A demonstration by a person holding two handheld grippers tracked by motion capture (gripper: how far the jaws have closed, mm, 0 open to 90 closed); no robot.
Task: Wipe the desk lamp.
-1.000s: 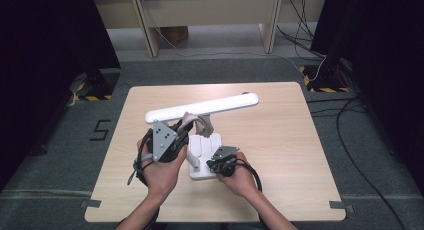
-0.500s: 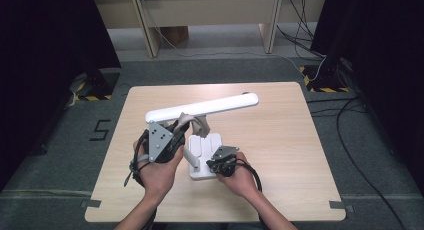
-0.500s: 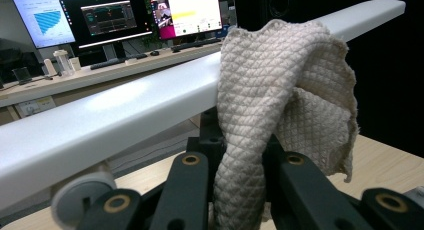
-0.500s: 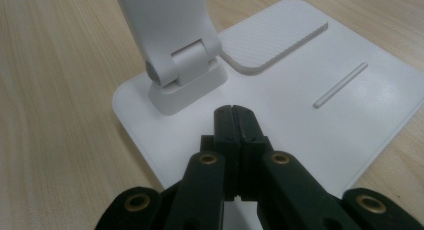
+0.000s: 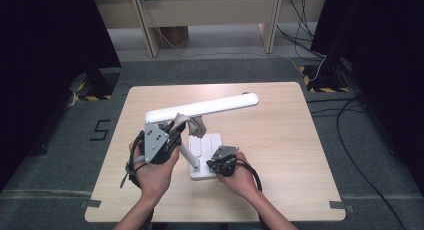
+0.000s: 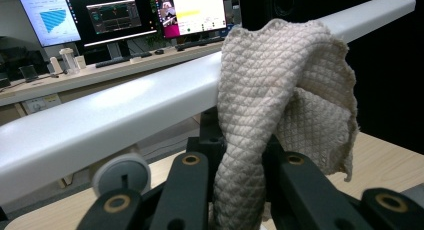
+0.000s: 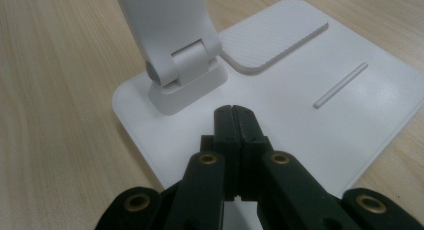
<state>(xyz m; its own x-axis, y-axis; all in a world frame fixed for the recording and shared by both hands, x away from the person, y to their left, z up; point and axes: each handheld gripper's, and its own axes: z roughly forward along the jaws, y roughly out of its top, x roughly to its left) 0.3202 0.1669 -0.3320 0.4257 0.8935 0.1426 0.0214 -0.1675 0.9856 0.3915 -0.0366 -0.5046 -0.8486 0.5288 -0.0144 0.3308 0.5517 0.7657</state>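
Observation:
A white desk lamp stands on the table, its long light bar (image 5: 210, 107) raised over its flat base (image 5: 207, 145). My left gripper (image 5: 181, 129) is shut on a beige waffle-weave cloth (image 5: 196, 124) that is draped against the bar's underside and front. In the left gripper view the cloth (image 6: 280, 75) rises from between the jaws of my left gripper (image 6: 239, 150) and folds over the bar (image 6: 125, 115). My right gripper (image 7: 233, 115) is shut with nothing in it, its tips resting on the base (image 7: 310, 125) just in front of the arm's hinge (image 7: 185, 65).
The wooden table (image 5: 280, 140) lies bare to the right of and behind the lamp. Cables (image 5: 345, 115) trail over the floor at the right. Desk legs (image 5: 147, 25) stand beyond the far edge. Monitors (image 6: 120, 15) sit on a far desk.
My left gripper has edged slightly to the left with the cloth in it. The right gripper has stayed on the lamp base.

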